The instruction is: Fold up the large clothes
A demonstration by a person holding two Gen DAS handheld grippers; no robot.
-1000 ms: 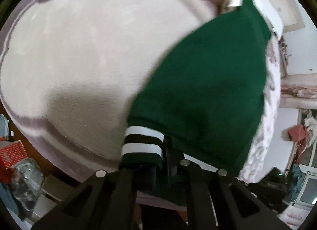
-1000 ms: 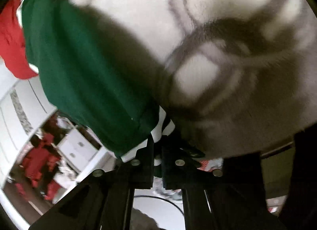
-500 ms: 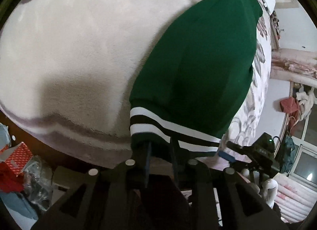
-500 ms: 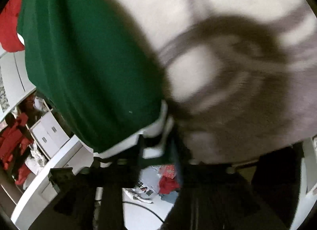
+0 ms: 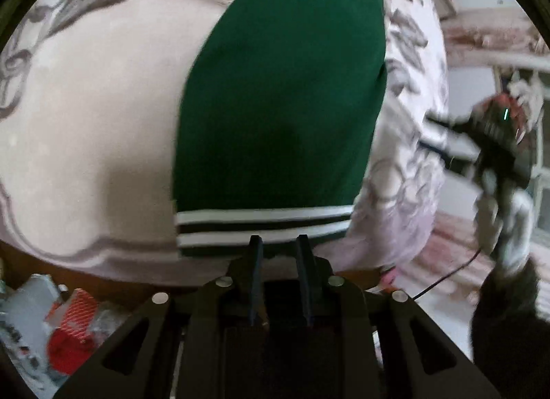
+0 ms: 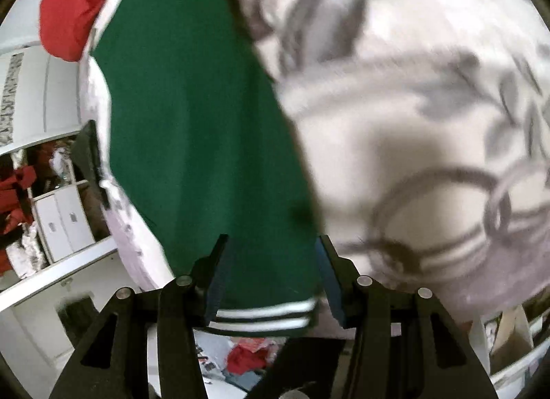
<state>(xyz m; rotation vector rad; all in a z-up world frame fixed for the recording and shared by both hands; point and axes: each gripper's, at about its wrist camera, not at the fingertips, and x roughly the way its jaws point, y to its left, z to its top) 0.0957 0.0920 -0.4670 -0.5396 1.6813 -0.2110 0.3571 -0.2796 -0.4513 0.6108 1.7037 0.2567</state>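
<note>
Grey-patterned blanket [image 6: 412,124], red cloth [image 6: 72,3], white cabinets [image 6: 65,220], poss. red box [image 5: 74,313] on floor.

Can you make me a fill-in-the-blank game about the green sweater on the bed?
1. The sweater is the colour ____.
2. The stripes on its hem are black and ____.
3. The sweater lies flat on a grey-patterned ____.
4. Beyond the sweater's far end lies a piece of ____ cloth.

Missing words: green; white; blanket; red
</note>
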